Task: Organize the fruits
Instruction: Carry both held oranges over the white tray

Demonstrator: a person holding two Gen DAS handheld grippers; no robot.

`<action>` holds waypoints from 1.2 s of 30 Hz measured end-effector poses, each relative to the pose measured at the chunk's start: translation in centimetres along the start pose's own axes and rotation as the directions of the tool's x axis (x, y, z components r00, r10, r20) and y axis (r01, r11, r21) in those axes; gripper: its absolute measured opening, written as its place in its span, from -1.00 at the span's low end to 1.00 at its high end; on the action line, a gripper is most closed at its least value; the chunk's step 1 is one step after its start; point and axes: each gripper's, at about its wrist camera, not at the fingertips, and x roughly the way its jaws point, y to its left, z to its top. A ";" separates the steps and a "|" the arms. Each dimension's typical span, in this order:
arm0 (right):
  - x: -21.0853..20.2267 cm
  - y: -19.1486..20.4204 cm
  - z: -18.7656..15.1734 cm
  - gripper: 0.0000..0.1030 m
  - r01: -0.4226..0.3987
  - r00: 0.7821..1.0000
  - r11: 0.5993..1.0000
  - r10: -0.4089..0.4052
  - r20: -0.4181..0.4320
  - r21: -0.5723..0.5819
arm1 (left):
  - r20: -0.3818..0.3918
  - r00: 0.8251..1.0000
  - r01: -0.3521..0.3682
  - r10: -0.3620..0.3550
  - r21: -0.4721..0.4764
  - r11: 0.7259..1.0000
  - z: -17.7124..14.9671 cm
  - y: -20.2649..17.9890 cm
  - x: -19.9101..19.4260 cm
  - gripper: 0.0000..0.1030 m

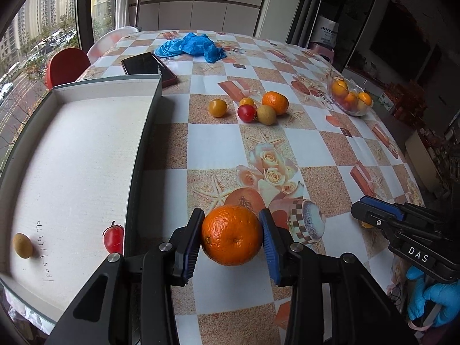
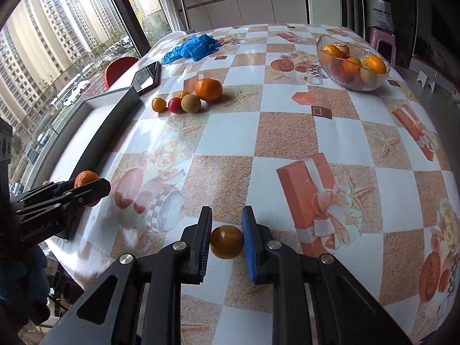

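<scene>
My left gripper [image 1: 232, 234] is shut on a large orange [image 1: 231, 235] and holds it just above the table, right of the white box [image 1: 72, 155]. The box holds a red tomato [image 1: 113, 238] and a yellowish fruit [image 1: 22, 245]. My right gripper [image 2: 227, 241] is shut on a small orange-yellow fruit [image 2: 226, 241] near the table's front edge. A cluster of loose fruits lies mid-table: an orange [image 1: 275, 102], a red tomato [image 1: 246, 113], a tan fruit [image 1: 266, 114], a yellow fruit [image 1: 217, 107].
A glass bowl [image 2: 354, 62] of oranges stands at the far right. A phone [image 1: 148, 67] lies behind the box, with blue gloves [image 1: 192, 46] beyond it. A red chair [image 1: 67, 66] stands by the window.
</scene>
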 end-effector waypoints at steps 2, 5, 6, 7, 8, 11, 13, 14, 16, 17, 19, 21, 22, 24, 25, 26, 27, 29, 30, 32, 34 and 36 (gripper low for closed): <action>-0.1 0.4 0.1 -0.55 -0.005 1.000 1.000 0.005 0.000 -0.003 | 0.010 1.000 0.006 -0.006 -0.002 1.000 0.0 0.1 -0.5 -0.21; -0.3 1.1 0.3 -0.55 -0.013 1.000 1.000 0.013 -0.001 -0.010 | 0.027 1.000 0.006 -0.006 -0.005 1.000 0.1 0.5 -1.3 -0.21; -0.4 1.3 0.4 -0.55 -0.016 1.000 1.000 0.016 -0.001 -0.013 | 0.032 0.999 0.004 -0.004 -0.005 1.000 0.2 0.7 -1.6 -0.21; -0.4 1.6 0.5 -0.55 -0.021 1.000 1.000 0.021 -0.002 -0.013 | 0.039 0.999 0.001 -0.001 -0.006 1.000 0.3 1.0 -1.9 -0.21; -0.4 1.8 0.7 -0.55 -0.028 1.000 1.000 0.028 -0.003 -0.012 | 0.045 0.999 0.000 0.001 -0.009 1.000 0.4 1.3 -2.2 -0.21; -0.5 2.7 1.1 -0.55 -0.044 0.999 0.999 0.044 -0.002 -0.014 | 0.068 0.998 -0.008 0.009 -0.024 1.000 0.8 2.5 -3.1 -0.21; -0.4 3.5 1.5 -0.55 -0.054 0.999 0.998 0.054 -0.006 -0.020 | 0.087 0.996 -0.013 0.016 -0.034 0.999 1.0 3.4 -3.8 -0.21; -0.3 3.9 1.6 -0.55 -0.060 0.998 0.998 0.060 -0.009 -0.024 | 0.097 0.995 -0.020 0.023 -0.036 0.999 1.0 3.9 -4.1 -0.21; -0.2 4.7 2.1 -0.55 -0.073 0.997 0.997 0.072 -0.013 -0.032 | 0.109 0.993 -0.035 0.039 -0.040 0.999 0.9 4.7 -4.5 -0.21; -0.1 5.2 2.3 -0.55 -0.080 0.997 0.996 0.079 -0.014 -0.037 | 0.111 0.993 -0.037 0.042 -0.044 0.998 0.8 5.1 -4.7 -0.21; 0.2 6.3 2.8 -0.55 -0.096 0.995 0.994 0.095 -0.017 -0.048 | 0.115 0.992 -0.041 0.047 -0.058 0.997 0.8 6.1 -4.9 -0.21; 0.4 7.5 3.3 -0.55 -0.110 0.994 0.992 0.109 -0.021 -0.064 | 0.121 0.991 -0.050 0.059 -0.073 0.996 0.7 7.1 -5.2 -0.21; 0.5 8.1 3.6 -0.55 -0.118 0.993 0.990 0.117 -0.024 -0.071 | 0.123 0.990 -0.055 0.065 -0.083 0.995 0.7 7.7 -5.3 -0.21; 0.8 9.3 4.0 -0.55 -0.134 0.991 0.987 0.132 -0.030 -0.086 | 0.125 0.989 -0.063 0.075 -0.102 0.993 0.8 8.9 -5.4 -0.21; 1.0 10.0 4.3 -0.55 -0.141 0.990 0.985 0.139 -0.033 -0.094 | 0.126 0.989 -0.069 0.083 -0.112 0.991 0.9 9.5 -5.5 -0.21; 1.1 10.7 4.6 -0.55 -0.149 0.989 0.983 0.146 -0.035 -0.103 | 0.128 0.988 -0.074 0.090 -0.120 0.990 1.0 10.1 -5.6 -0.21; 1.3 11.4 4.9 -0.55 -0.157 0.987 0.981 0.154 -0.038 -0.112 | 0.132 0.987 -0.079 0.096 -0.128 0.989 1.1 10.7 -5.7 -0.21; 1.6 12.8 5.5 -0.55 -0.170 0.985 0.976 0.166 -0.041 -0.135 | 0.140 0.984 -0.091 0.111 -0.142 0.986 1.4 12.1 -6.1 -0.21; 1.7 13.6 5.8 -0.55 -0.176 0.984 0.973 0.172 -0.042 -0.147 | 0.144 0.982 -0.100 0.121 -0.147 0.984 1.6 12.7 -6.2 -0.21; 2.0 15.0 6.3 -0.55 -0.190 0.982 0.968 0.185 -0.049 -0.166 | 0.145 0.979 -0.118 0.141 -0.158 0.980 2.0 14.0 -6.4 -0.21; 2.5 16.4 6.7 -0.55 -0.203 0.979 0.962 0.196 -0.056 -0.182 | 0.140 0.978 -0.128 0.153 -0.172 0.977 2.2 15.2 -6.4 -0.21; 3.1 17.8 7.1 -0.55 -0.212 0.977 0.956 0.203 -0.065 -0.200 | 0.128 0.978 -0.138 0.162 -0.183 0.973 2.2 16.1 -6.0 -0.21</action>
